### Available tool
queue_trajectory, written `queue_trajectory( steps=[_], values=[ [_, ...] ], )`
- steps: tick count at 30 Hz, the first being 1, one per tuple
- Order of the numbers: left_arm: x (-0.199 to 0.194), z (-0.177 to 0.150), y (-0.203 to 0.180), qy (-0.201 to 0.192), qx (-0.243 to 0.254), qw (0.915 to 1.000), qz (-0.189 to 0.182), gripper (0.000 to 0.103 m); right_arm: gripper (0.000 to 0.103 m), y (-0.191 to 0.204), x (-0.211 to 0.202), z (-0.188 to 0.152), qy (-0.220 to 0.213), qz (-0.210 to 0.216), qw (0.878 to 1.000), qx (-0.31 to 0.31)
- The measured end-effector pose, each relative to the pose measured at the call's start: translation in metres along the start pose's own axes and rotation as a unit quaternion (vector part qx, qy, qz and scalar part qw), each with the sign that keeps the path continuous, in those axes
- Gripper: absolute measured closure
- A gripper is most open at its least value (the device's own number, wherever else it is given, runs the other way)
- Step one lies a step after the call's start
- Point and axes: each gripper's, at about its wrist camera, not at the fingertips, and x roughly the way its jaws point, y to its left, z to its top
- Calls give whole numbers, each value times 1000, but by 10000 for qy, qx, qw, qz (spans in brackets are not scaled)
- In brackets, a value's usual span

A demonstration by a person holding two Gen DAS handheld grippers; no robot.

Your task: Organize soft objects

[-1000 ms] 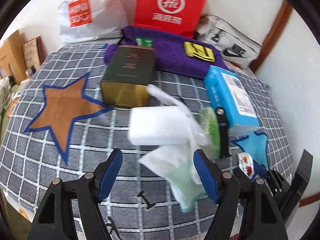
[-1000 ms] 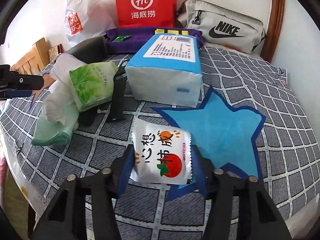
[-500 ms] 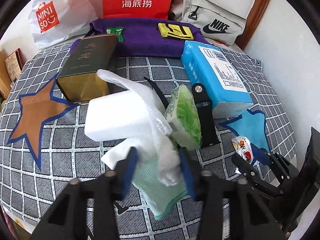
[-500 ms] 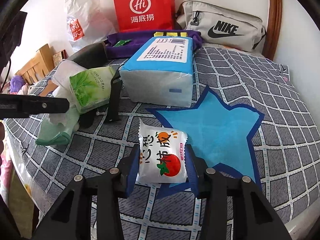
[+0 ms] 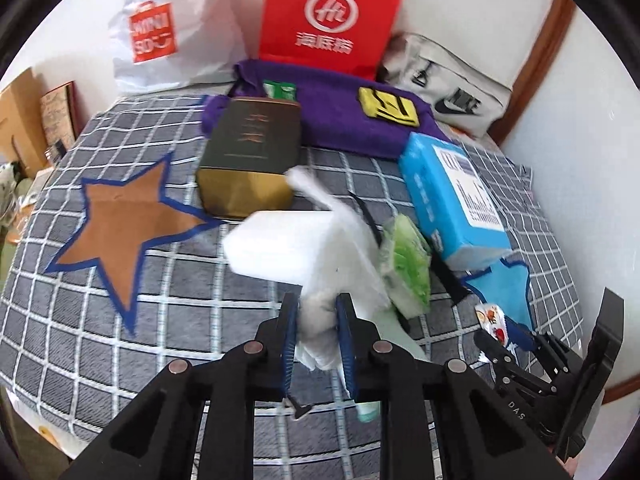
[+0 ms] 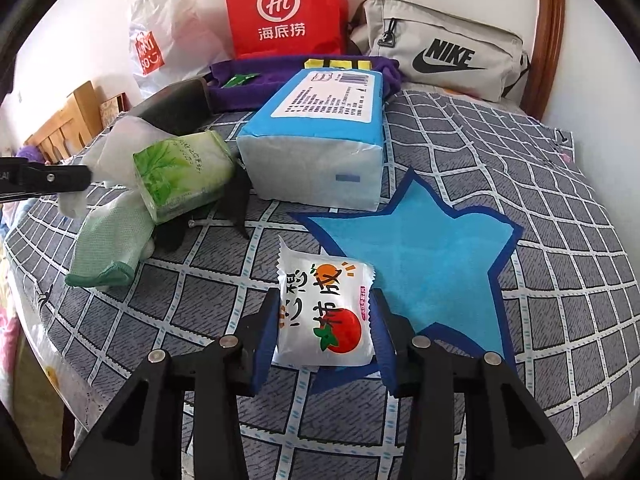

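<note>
My left tongs (image 5: 318,322), wide a second ago, are closing on the white plastic bag (image 5: 320,240), ready to lift, while my right tongs (image 6: 325,330) grip the snack packet (image 6: 324,312).

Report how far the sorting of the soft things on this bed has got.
Done: nothing visibly sorted; the blue star patch and brown star patch lie bare. In hand: the left gripper is closing on crumpled white plastic wrap; the right gripper clamps a small white tomato-print snack packet. Left: the green tissue pack, pale green cloth and blue-and-white tissue brick.
</note>
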Motion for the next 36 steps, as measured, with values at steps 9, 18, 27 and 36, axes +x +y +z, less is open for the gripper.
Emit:
queue_trajectory(
  steps=[9,18,27,36],
  values=[
    [-14,-2,25,-126,-301,9994,148,84,62,-3,-12,2,2,-39,9999,103],
    [-37,2,34,-372,-432,9984,-49,84,62,2,-31,15,-142,10,9999,79],
    [-52,15,38,-502,-449,9977,-72,84,62,9,-39,38,-247,29,9997,-16],
    [-50,36,41,-449,-500,9977,-9,84,62,10,-46,68,-381,2,9992,-97]
  ],
)
